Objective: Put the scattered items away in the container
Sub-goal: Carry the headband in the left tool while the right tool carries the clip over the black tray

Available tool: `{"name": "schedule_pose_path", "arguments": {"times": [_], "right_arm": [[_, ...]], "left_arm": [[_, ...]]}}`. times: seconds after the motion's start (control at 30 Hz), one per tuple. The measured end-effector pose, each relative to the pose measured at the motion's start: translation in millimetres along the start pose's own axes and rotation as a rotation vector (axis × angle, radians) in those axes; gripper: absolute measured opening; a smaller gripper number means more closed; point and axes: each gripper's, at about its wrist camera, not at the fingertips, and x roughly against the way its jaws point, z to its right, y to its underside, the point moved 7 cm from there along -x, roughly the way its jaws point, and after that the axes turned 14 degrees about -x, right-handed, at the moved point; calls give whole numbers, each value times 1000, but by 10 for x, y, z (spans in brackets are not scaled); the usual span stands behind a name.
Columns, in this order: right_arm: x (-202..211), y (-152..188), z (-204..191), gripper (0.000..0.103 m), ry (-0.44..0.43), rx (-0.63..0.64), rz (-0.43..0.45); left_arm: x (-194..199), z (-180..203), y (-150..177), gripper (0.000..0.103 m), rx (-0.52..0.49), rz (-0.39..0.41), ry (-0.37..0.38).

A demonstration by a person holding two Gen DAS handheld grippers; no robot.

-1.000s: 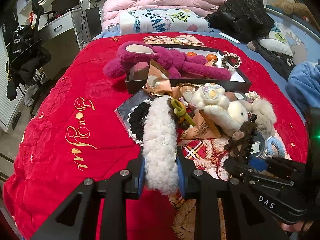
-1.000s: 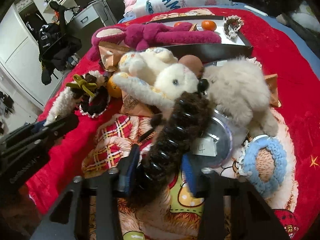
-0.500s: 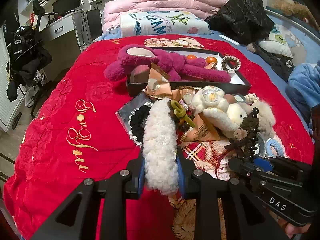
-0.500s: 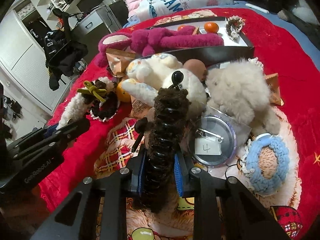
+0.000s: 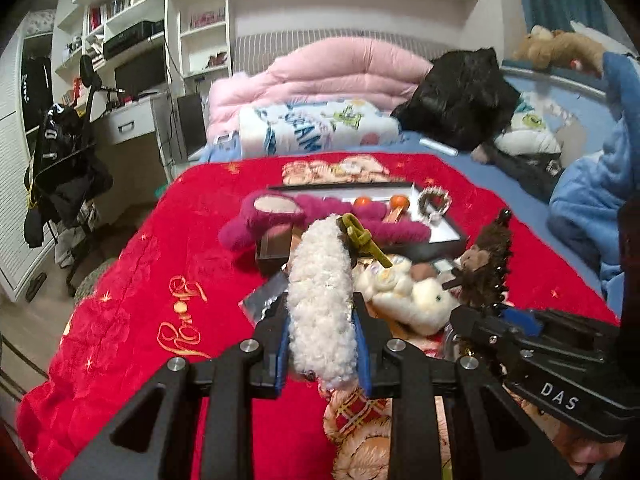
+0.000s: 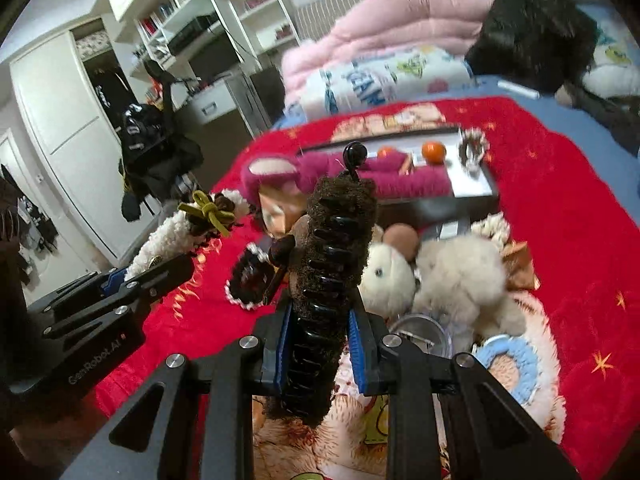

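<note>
My left gripper point(image 5: 322, 344) is shut on a white fluffy hair clip point(image 5: 322, 292) with an olive bow point(image 5: 362, 238), held up above the red blanket. My right gripper point(image 6: 318, 340) is shut on a brown fuzzy claw clip point(image 6: 332, 264), also lifted. Each gripper shows in the other's view: the right gripper point(image 5: 520, 320) with its brown clip point(image 5: 490, 268), and the left gripper point(image 6: 116, 280) with its white clip point(image 6: 168, 236). The black tray point(image 5: 452, 226) lies ahead on the bed, with a magenta plush point(image 5: 280, 216) draped over it, two oranges point(image 5: 396, 202) and a beaded ring point(image 5: 434, 202).
Scattered on the blanket near the grippers are a white plush toy point(image 6: 388, 276), a cream fluffy toy point(image 6: 464, 280), a blue knitted ring point(image 6: 508, 364), a clear round lid point(image 6: 420, 332), a black frilled scrunchie point(image 6: 250, 276) and brown wrappers point(image 6: 520, 264). Pink duvet point(image 5: 340, 68) and black jacket point(image 5: 460, 92) lie behind.
Both grippers have lifted and tilted up with their clips, so the views now show the shelves and wall. The white clip has come off the scrunchie, which stays on the blanket.
</note>
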Motion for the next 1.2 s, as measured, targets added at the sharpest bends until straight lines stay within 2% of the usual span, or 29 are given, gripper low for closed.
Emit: {"name": "schedule_pose_path", "arguments": {"times": [0.3,0.4,0.53,0.63,0.73,0.87,1.0,1.1,1.2], "right_arm": [[50,-90,15,24,-3,-17,24],[95,-150,23,24,5,-17,41],[134,-289,34,24,3,-29,56],[142,-421,31,24,9,-26,58],[178,-577,42,24,21,-14,77],[153,-898,143,24,34,-31,97],[-5,-1234,278,24,51,-51,106],[-252,-1500,417,24,77,-57,99],[-481,-1660,547,24,107,-48,80]], "left_arm": [[-54,-27,-32,27,53,-24,24],[-87,8,-78,27,75,-28,57],[-140,85,-231,27,39,-30,52],[-236,91,-402,27,55,-37,73],[-409,54,-624,27,82,-47,98],[-653,94,-1014,27,-14,-39,71],[-883,175,-1317,27,-46,-26,115],[-1059,253,-1327,27,-65,-27,124],[-1303,312,-1174,27,-48,-71,159]]}}
